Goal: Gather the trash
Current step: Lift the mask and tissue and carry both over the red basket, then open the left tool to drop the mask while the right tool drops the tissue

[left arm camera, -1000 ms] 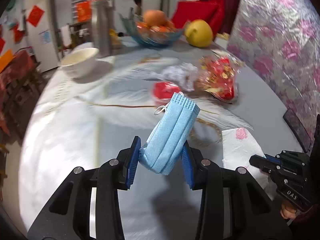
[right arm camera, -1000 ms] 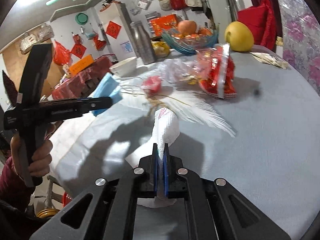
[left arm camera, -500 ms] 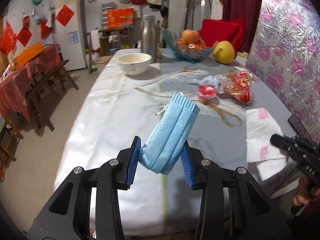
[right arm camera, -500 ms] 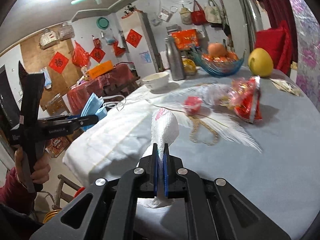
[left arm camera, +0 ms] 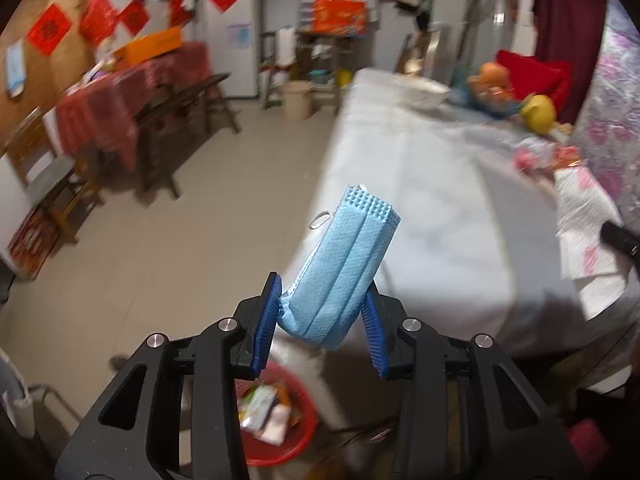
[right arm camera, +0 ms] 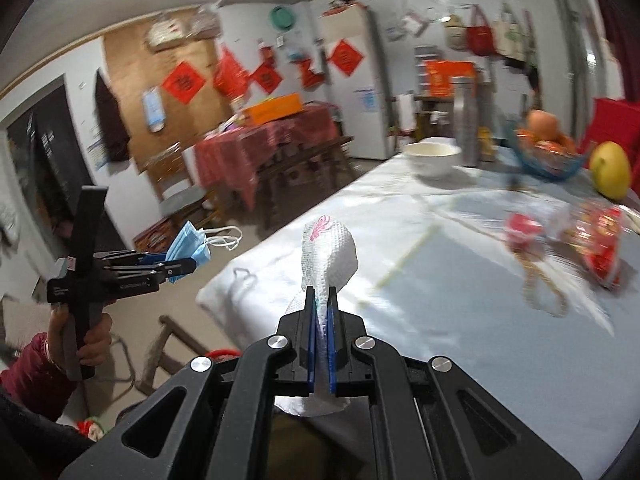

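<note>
My left gripper [left arm camera: 322, 294] is shut on a folded blue face mask [left arm camera: 344, 264] and holds it in the air off the table's near end, above a red trash basket [left arm camera: 280, 420] on the floor that holds several wrappers. The left gripper and mask [right arm camera: 188, 246] also show at the left of the right wrist view. My right gripper [right arm camera: 321, 300] is shut on a white paper napkin [right arm camera: 330, 256] with a pink print, held over the table's near corner. The napkin [left arm camera: 580, 216] shows at the right of the left wrist view.
The white-clothed table [right arm camera: 460, 280] carries a red wrapper [right arm camera: 524, 228], a red and clear snack bag [right arm camera: 600, 236], a white bowl [right arm camera: 432, 158], a metal flask [right arm camera: 466, 120], a fruit bowl [right arm camera: 544, 156] and a yellow pomelo [right arm camera: 610, 168]. A red-clothed table [left arm camera: 132, 92] and benches stand across the tiled floor.
Both grippers have drawn back from the table's middle to its near end, each still holding its item. The left one has swung left over the floor, bringing the red basket into view.
</note>
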`<state>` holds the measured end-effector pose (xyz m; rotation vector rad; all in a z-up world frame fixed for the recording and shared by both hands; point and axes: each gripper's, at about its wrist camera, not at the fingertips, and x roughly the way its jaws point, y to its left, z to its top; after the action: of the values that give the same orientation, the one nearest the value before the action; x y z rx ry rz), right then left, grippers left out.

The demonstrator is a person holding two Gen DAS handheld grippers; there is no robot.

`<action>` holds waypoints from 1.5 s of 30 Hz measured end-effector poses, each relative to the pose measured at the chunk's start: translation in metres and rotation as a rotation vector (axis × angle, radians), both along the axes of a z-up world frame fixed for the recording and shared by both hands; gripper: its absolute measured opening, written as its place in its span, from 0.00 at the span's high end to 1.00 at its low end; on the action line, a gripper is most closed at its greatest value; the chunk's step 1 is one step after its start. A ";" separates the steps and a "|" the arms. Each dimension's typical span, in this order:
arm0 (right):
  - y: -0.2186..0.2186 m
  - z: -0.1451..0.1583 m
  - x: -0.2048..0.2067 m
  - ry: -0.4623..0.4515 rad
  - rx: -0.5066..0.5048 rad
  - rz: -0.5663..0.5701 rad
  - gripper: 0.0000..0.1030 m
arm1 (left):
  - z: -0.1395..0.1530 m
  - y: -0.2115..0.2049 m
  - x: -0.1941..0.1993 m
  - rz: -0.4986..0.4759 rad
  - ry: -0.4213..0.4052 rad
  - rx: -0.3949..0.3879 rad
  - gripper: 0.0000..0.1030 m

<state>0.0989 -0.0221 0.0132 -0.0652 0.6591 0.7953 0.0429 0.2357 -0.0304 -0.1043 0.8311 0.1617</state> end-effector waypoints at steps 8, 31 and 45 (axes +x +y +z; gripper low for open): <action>0.084 -0.009 -0.032 0.043 -0.069 0.155 0.95 | -0.072 0.068 -0.045 0.095 0.175 -0.095 0.61; 0.244 -0.098 -0.071 0.266 -0.298 0.394 0.95 | -0.119 0.155 -0.092 0.303 0.234 -0.158 0.07; 0.304 -0.162 -0.078 0.334 -0.417 0.449 0.68 | -0.107 0.161 -0.098 0.370 0.213 -0.036 0.07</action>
<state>0.0205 0.2818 -0.1486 -0.4815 1.1456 1.1002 -0.0547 0.3970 -0.1377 -0.2781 1.0224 0.5128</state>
